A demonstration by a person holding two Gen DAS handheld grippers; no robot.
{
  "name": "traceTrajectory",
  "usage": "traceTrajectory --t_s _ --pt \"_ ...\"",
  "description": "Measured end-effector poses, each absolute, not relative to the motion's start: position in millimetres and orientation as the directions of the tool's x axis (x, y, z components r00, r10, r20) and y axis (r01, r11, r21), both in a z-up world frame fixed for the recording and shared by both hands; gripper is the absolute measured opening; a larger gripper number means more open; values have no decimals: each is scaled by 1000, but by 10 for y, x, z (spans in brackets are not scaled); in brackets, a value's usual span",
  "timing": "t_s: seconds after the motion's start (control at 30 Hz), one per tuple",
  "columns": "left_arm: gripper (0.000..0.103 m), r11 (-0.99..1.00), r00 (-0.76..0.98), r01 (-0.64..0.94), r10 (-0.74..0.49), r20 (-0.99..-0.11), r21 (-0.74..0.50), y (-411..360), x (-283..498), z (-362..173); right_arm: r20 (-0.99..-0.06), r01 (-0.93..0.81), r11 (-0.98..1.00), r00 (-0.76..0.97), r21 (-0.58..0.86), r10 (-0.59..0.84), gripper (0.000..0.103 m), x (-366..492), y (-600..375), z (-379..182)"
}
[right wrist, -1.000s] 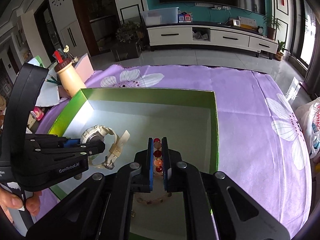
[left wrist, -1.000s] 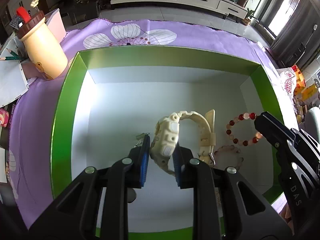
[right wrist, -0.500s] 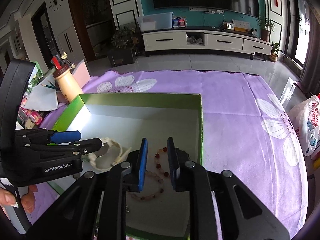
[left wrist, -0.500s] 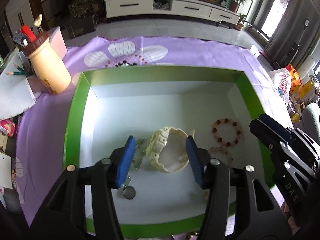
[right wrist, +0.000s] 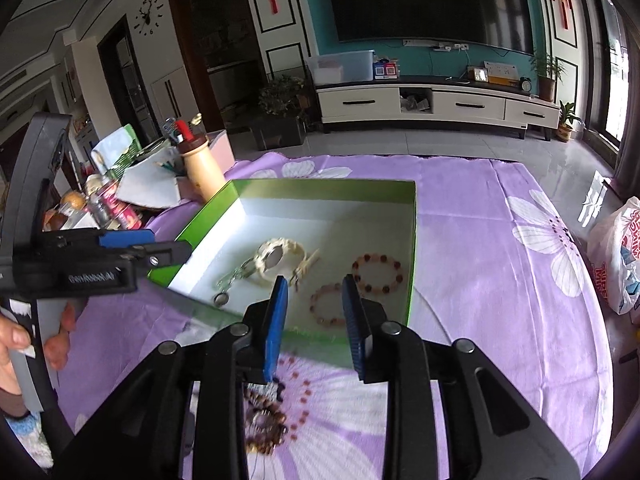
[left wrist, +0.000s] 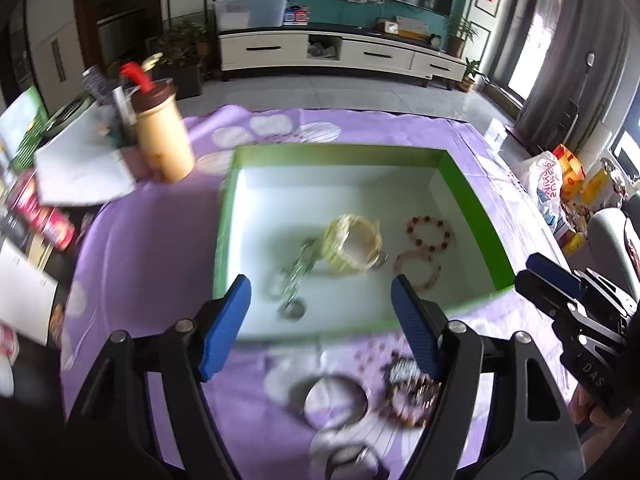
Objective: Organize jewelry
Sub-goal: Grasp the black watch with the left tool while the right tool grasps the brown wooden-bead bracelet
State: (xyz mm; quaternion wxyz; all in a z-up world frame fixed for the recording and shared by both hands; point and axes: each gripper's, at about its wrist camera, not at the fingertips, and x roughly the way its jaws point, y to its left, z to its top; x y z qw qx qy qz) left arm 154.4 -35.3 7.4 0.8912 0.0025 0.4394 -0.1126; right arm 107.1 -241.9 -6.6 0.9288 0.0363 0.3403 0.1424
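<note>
While both grippers hang over the near edge of the green box (right wrist: 412, 240), all the sorted pieces lie on its white floor. Left to right inside: a key ring with a small round fob (right wrist: 228, 284), a cream watch (right wrist: 276, 262), a pink bead bracelet (right wrist: 326, 306), and a red-and-pale bead bracelet (right wrist: 378, 274) just behind it.

Left gripper (left wrist: 320, 320): jaws have just been opening, now wide apart, nothing between them. A hand (right wrist: 24, 340) holds its handle.

Right gripper (right wrist: 314, 320): jaws have just been opening, now parted a modest way, empty.

On the purple flowered cloth (right wrist: 500, 280) of the surface, nearer than the box: a metal bangle (left wrist: 336, 398) and a brown bead bracelet (right wrist: 266, 420), both blurred.
</note>
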Motion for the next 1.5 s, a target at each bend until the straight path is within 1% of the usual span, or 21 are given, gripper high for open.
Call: traceTrajectory --t_s 0.23,0.43,0.6,0.8,1.1,1.17,1.2,1.27,1.4,1.43,1.47,1.5 --pt "75 980 569 158 -188 -801 -118 22 1021 -73 -675 -286 944 665 167 321 28 648 -2287 -272" --pt "75 976 515 143 -213 -830 -161 115 649 -386 -720 -345 923 597 169 355 28 367 -2065 -532" --pt "75 972 472 147 -233 -850 -185 109 443 -601 -738 -397 903 559 163 379 28 255 -1891 -700" --pt "75 973 449 166 -220 -866 -160 -3 313 -762 -756 -440 886 529 146 387 28 305 -1779 -855" --pt "74 972 451 210 -192 -872 -106 -166 272 -872 -786 -486 871 510 72 349 28 475 -1668 -1023" --pt "68 971 453 221 -184 -872 -90 -195 278 -887 -788 -501 863 506 61 350 28 502 -1634 -1036" --pt "67 971 453 225 -179 -873 -83 -211 287 -901 -790 -506 861 505 55 348 28 514 -1613 -1042" --pt "56 970 446 230 -181 -877 -83 -224 302 -921 -794 -514 857 504 39 339 28 530 -1591 -1061" --pt "49 968 429 238 -178 -885 -79 -256 331 -992 -797 -527 850 502 28 337 25 546 -1546 -1097" --pt "46 967 426 242 -180 -887 -80 -265 331 -1004 -797 -529 848 502 26 337 23 547 -1538 -1094" --pt "43 966 424 246 -181 -888 -79 -278 330 -1017 -795 -528 849 504 24 337 19 546 -1534 -1094" --pt "42 966 423 249 -179 -888 -76 -288 327 -1027 -793 -527 849 508 23 337 18 544 -1531 -1097"
